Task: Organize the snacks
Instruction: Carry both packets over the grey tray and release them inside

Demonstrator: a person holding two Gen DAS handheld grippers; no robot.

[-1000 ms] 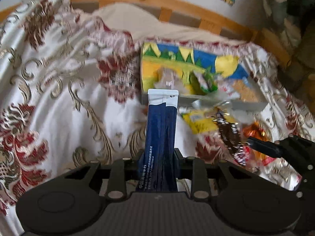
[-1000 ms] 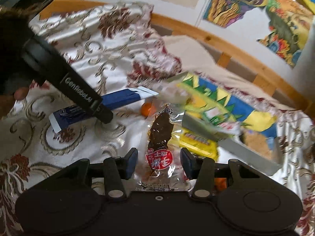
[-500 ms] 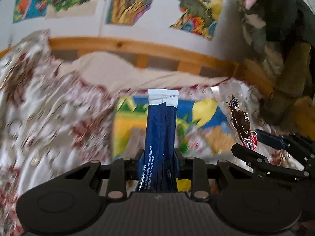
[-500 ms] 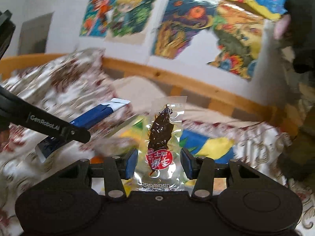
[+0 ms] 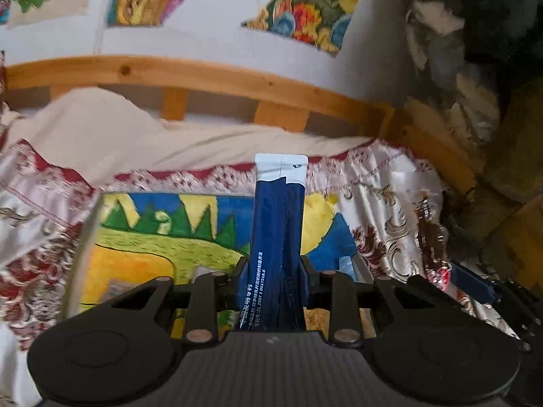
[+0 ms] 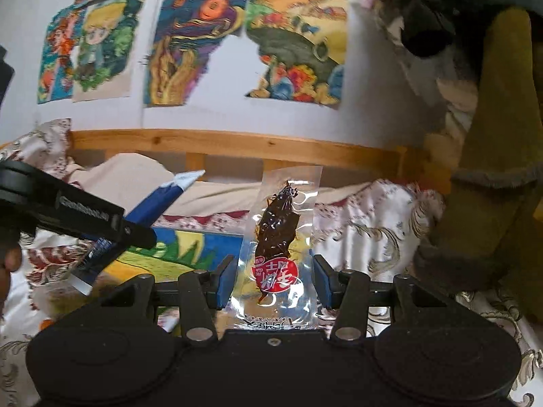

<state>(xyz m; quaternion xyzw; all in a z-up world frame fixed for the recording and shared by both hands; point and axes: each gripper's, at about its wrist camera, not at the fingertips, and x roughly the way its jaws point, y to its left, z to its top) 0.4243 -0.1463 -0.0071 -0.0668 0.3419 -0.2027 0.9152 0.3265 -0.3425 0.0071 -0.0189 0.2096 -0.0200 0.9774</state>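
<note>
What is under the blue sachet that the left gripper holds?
Under the blue sachet lies the painted box on the bed cover. The sachet and fingers cover part of the box's inside.

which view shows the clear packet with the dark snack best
The right wrist view: the clear packet stands centred and sharp between the right gripper pads, red label readable. In the left wrist view it is only a blurred sliver at the right edge.

Your right gripper (image 6: 273, 285) holds a clear snack packet (image 6: 280, 247) upright between its blue pads, a dark dried piece and red label inside. At left, your left gripper (image 6: 101, 220) grips a blue sachet (image 6: 159, 200) over the colourful box (image 6: 190, 244) on the patterned bedspread (image 6: 373, 224). Posters (image 6: 203, 40) hang above the wooden headboard (image 6: 237, 142).
</note>
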